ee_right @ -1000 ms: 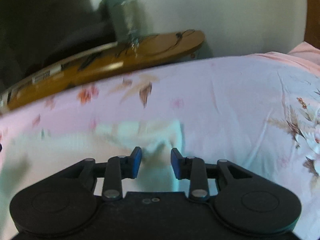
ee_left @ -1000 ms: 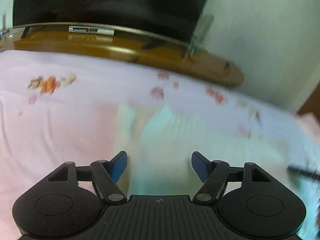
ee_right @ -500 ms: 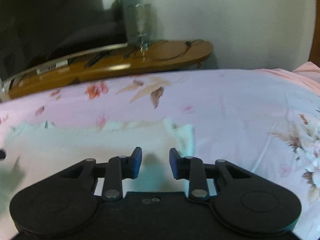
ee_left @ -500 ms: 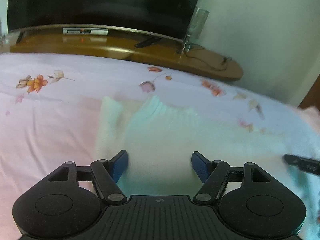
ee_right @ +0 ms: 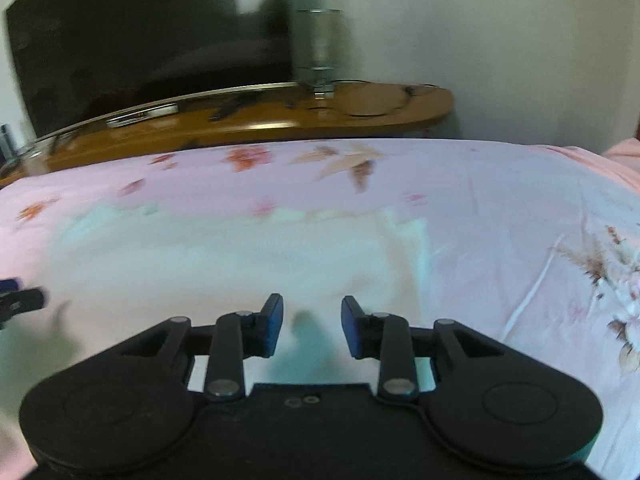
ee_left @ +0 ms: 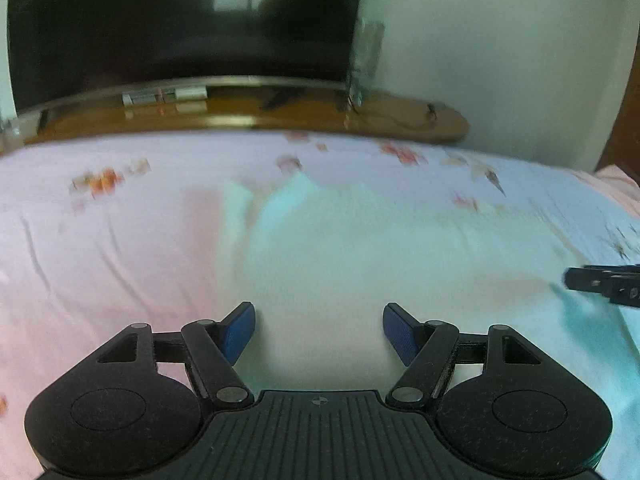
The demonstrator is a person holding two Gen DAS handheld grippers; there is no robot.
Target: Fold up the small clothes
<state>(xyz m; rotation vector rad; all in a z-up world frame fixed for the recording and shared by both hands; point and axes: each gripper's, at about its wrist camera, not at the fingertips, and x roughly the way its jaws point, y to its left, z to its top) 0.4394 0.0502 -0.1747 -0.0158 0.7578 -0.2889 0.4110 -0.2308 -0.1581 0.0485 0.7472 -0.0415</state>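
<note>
Left wrist: garment [ee_left: 360, 248] blurred (edges indistinct)

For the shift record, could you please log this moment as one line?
left tongs: open, empty | right tongs: open, empty | pale green garment: flat on floral bedsheet | fold: not begun

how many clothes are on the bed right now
1. A pale mint knitted garment lies spread flat on the pink floral bedsheet, in front of both open claws. Any others would be out of frame.
</note>
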